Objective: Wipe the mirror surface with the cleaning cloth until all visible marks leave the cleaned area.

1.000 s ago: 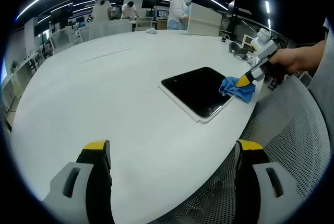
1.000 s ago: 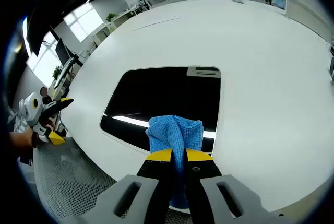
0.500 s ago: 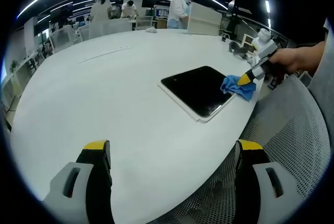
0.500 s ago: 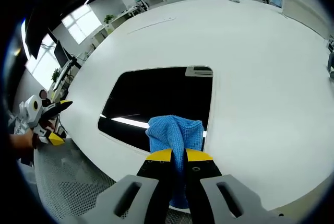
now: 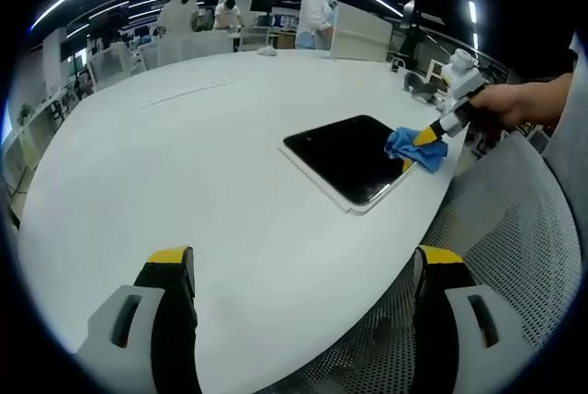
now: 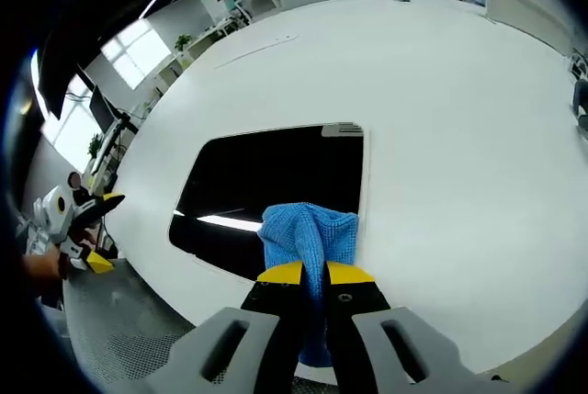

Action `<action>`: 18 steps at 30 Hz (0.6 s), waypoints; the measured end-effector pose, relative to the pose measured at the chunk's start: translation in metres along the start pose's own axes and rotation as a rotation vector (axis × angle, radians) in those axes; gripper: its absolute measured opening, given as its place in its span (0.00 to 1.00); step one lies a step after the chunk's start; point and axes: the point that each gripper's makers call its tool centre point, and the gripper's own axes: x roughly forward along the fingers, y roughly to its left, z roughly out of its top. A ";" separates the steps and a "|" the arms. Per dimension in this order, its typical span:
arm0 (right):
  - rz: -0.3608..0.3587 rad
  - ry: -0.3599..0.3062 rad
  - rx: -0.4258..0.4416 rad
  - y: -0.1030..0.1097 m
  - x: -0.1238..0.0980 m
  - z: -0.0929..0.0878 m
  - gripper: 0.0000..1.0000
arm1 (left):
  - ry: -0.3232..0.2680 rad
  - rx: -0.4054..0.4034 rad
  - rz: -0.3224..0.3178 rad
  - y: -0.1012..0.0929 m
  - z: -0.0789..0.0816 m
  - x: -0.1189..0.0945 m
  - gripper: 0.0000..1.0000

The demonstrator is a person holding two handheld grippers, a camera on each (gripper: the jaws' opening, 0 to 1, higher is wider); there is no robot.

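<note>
Just ahead of the right gripper (image 6: 310, 270), its jaws were clamped tight on the blue cleaning cloth (image 6: 309, 234), which was pressed on the dark mirror (image 6: 276, 183) at its near edge, close to the rim of the white table (image 6: 441, 118). Beyond the cloth the glass ran on to its far edge, with bare tabletop all round. Well back from the mirror (image 5: 347, 157), the left gripper (image 5: 303, 270) hung over the table's near edge, jaws spread wide and holding nothing.
</note>
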 end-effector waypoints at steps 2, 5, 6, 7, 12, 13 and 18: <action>-0.002 -0.006 0.004 -0.002 0.002 0.005 0.02 | 0.001 -0.001 0.001 0.000 0.000 0.000 0.99; -0.006 -0.010 0.007 -0.005 0.005 0.012 0.02 | 0.001 -0.002 0.002 0.000 0.000 0.000 0.99; -0.008 -0.012 0.005 -0.007 0.007 0.015 0.02 | 0.004 -0.002 0.001 0.000 -0.001 0.001 0.99; -0.010 -0.014 0.005 -0.008 0.008 0.017 0.02 | 0.005 -0.002 0.001 0.001 -0.001 0.001 0.99; -0.018 -0.021 0.001 -0.011 0.013 0.028 0.02 | 0.007 -0.008 0.000 0.000 -0.001 0.001 0.99; -0.019 -0.023 -0.001 -0.012 0.014 0.030 0.02 | 0.006 -0.010 -0.001 0.000 -0.001 0.001 0.99; -0.028 -0.028 -0.011 -0.016 0.019 0.042 0.02 | 0.001 -0.013 0.002 -0.001 0.001 0.000 0.99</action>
